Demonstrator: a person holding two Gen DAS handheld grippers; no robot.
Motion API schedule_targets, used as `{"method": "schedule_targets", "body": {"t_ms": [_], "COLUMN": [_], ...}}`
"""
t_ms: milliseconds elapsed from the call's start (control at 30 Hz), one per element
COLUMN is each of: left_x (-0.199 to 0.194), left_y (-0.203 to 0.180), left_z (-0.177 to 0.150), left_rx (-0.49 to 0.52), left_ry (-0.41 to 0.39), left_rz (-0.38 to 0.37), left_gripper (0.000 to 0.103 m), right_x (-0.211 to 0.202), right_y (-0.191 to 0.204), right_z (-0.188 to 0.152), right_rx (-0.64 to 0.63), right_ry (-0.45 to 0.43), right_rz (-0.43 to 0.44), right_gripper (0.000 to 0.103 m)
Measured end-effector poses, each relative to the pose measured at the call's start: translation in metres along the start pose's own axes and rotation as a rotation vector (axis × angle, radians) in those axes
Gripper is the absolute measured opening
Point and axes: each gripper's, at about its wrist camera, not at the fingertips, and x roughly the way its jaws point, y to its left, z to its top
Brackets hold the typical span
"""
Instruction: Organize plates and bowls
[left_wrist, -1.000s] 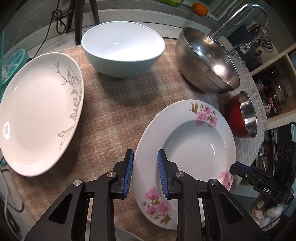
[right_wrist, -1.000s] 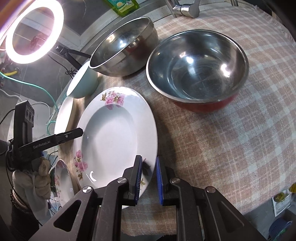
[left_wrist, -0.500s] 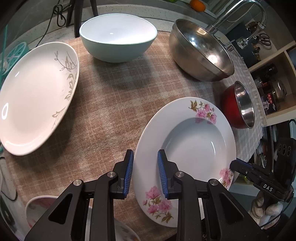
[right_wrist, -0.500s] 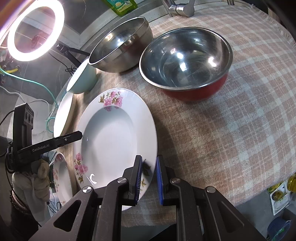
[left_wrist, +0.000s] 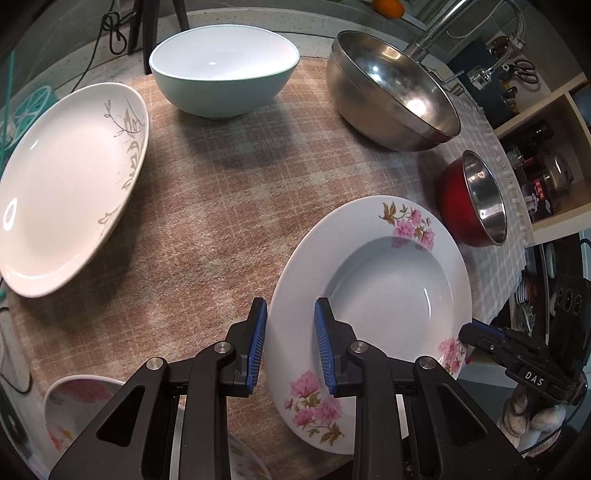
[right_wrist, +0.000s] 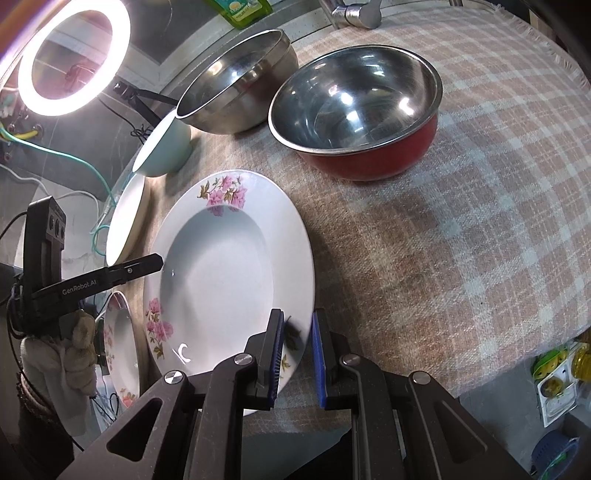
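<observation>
A white deep plate with pink flowers (left_wrist: 380, 295) (right_wrist: 225, 273) is held off the checked cloth by both grippers. My left gripper (left_wrist: 290, 332) is shut on its left rim. My right gripper (right_wrist: 298, 339) is shut on its opposite rim and shows in the left wrist view (left_wrist: 476, 334). A large white plate with grey leaves (left_wrist: 62, 184) lies at the left. A mint bowl (left_wrist: 221, 70) and a large steel bowl (left_wrist: 395, 96) stand at the back. A red bowl with steel inside (left_wrist: 476, 199) (right_wrist: 358, 110) stands at the right.
Another flowered plate (left_wrist: 85, 406) (right_wrist: 120, 343) lies below at the near left edge. A ring light (right_wrist: 70, 55) stands behind the table. A faucet (left_wrist: 476, 22) and shelves with jars (left_wrist: 543, 177) are at the right. The cloth's front edge (right_wrist: 480, 373) drops off.
The flowered plate has been carried toward me with both grippers holding it. The bowls and the big plate look farther off, and the second flowered plate has come into view below.
</observation>
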Motion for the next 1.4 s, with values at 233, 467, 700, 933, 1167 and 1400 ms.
{"method": "schedule_targets", "body": {"t_ms": [233,467,700,933,1167,1400], "left_x": [0.001,0.0,-0.021,-0.053,-0.082,-0.113], "left_y": [-0.003,-0.004,-0.001,0.006,0.02,0.043], "left_z": [-0.001,-0.002,-0.006,-0.016,-0.039,-0.085], "left_rx": [0.002,-0.006,-0.015,-0.065,-0.169,-0.325], "left_ry": [-0.008,-0.016,-0.087,-0.172,-0.259,-0.357], "left_rz": [0.01,0.018,0.049,0.034,0.034,0.068], "left_gripper": [0.024,0.024,0.024,0.024,0.024,0.024], "right_x": [-0.001,-0.003,-0.018,-0.035,-0.049,-0.049], "right_y": [0.0,0.004,0.005,0.016,0.036,0.059], "right_z": [-0.003,-0.004,-0.006,-0.005,-0.002,0.006], "right_rx": [-0.005,-0.028,-0.061,-0.138,-0.236,-0.313], "right_ry": [0.002,0.005,-0.035,-0.082,-0.13,-0.15], "right_rz": [0.003,-0.011,-0.048,-0.054,-0.024,0.041], "right_gripper": [0.014,0.016,0.016,0.016,0.017,0.017]}}
